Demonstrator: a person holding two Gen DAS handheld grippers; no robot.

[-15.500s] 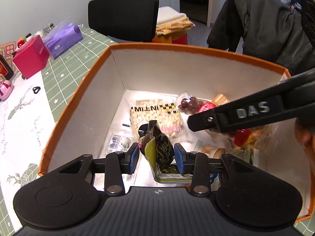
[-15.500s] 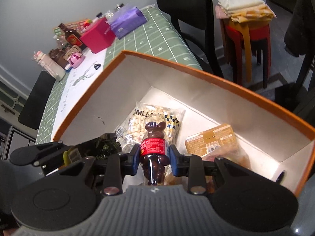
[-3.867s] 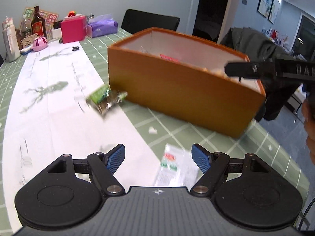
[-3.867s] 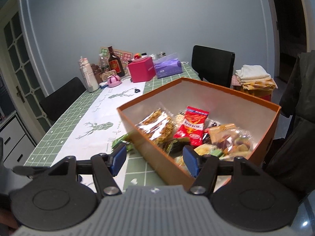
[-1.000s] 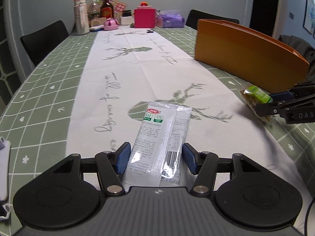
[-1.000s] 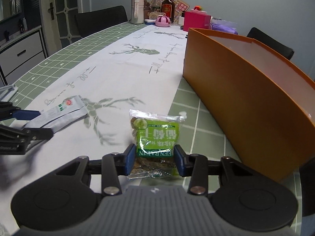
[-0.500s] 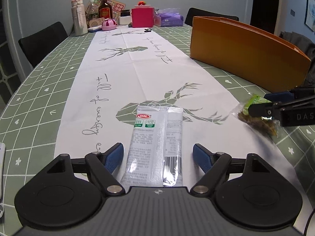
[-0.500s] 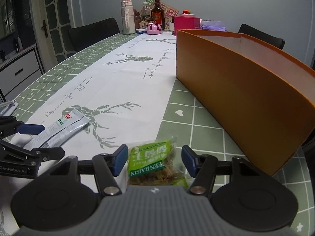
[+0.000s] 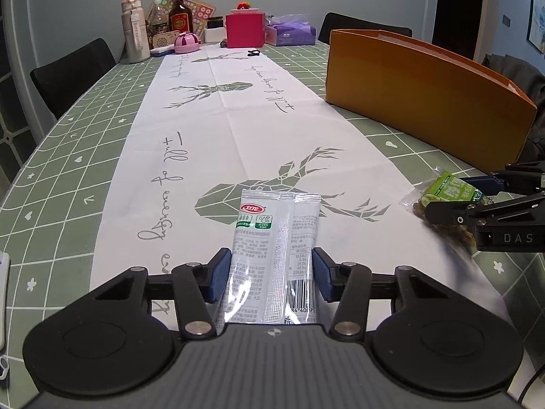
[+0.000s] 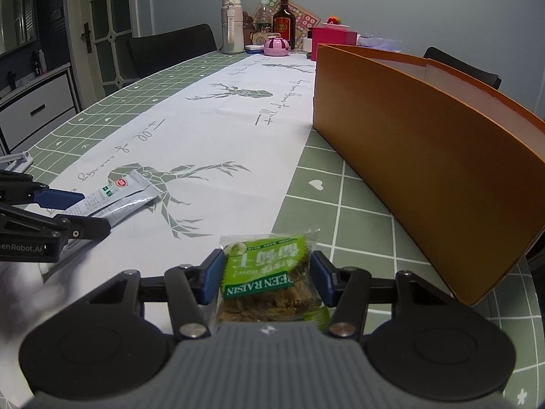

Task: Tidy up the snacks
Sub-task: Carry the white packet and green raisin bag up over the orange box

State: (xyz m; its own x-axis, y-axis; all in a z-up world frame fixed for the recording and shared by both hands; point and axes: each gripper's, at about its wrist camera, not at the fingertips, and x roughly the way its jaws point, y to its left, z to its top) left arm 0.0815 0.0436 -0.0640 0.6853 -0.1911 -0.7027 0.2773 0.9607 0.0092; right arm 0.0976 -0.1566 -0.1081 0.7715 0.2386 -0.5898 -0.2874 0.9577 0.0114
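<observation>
My left gripper point(image 9: 271, 277) is shut on a silver snack sachet point(image 9: 276, 238) that lies flat on the white table runner; the sachet also shows in the right wrist view point(image 10: 115, 201). My right gripper point(image 10: 265, 277) is shut on a green raisin packet point(image 10: 269, 276) at the runner's edge. That packet shows at the right of the left wrist view point(image 9: 446, 194). The orange box point(image 10: 425, 136) stands to the right, its long side wall facing me; its contents are hidden. It also shows in the left wrist view point(image 9: 425, 92).
At the table's far end stand a pink box point(image 9: 244, 30), a purple tissue pack point(image 9: 291, 32), a brown bottle point(image 9: 178, 13), a tall flask point(image 9: 135, 32) and a pink round thing point(image 9: 186, 41). Black chairs point(image 9: 73, 71) stand around the table.
Both grippers have closed: half a second ago their jaws stood wide beside the sachet and the raisin packet; now each pair of pads presses its packet's sides.
</observation>
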